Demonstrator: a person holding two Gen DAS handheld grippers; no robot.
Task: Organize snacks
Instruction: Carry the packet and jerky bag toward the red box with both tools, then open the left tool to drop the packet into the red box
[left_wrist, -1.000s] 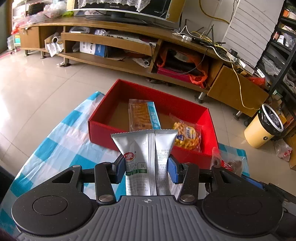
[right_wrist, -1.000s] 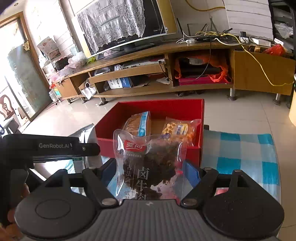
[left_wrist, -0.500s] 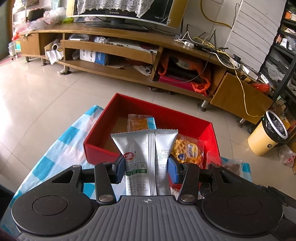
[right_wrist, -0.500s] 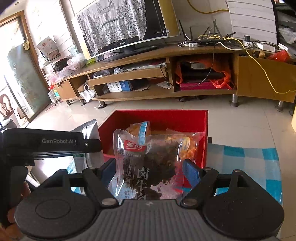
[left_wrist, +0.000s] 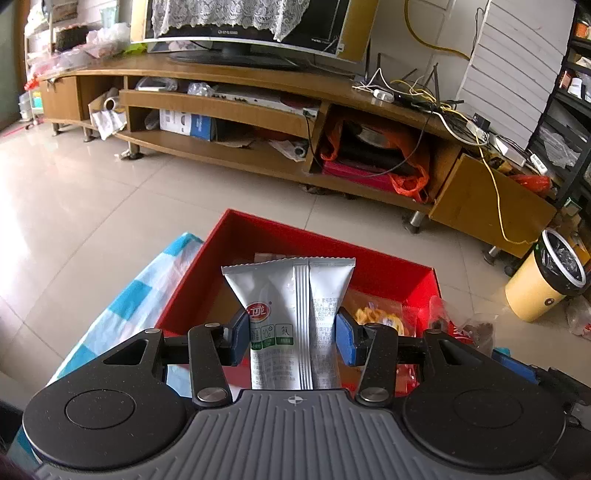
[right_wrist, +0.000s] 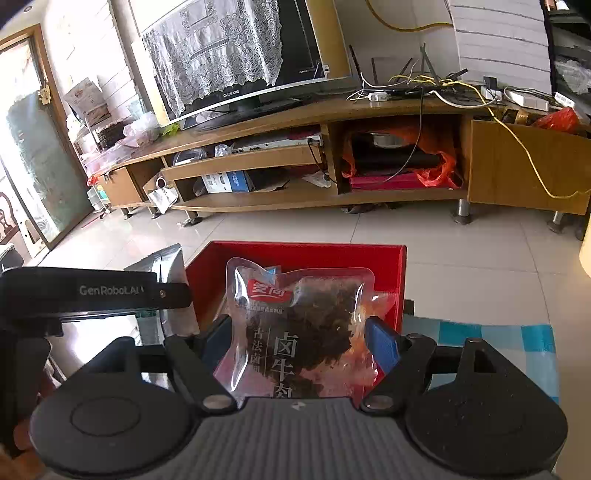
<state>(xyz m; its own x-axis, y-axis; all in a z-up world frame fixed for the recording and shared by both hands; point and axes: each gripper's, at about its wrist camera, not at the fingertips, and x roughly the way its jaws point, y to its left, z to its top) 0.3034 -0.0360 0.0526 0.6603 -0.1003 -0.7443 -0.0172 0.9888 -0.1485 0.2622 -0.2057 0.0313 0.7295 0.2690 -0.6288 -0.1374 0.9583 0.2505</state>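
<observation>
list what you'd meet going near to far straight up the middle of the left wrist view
left gripper → silver packet held between its fingers → red box far wall → tiled floor → wooden tv stand → tv

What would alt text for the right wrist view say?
The right gripper grips a clear pouch of dark braised beef over an open red cardboard box on a blue-checked cloth.
</observation>
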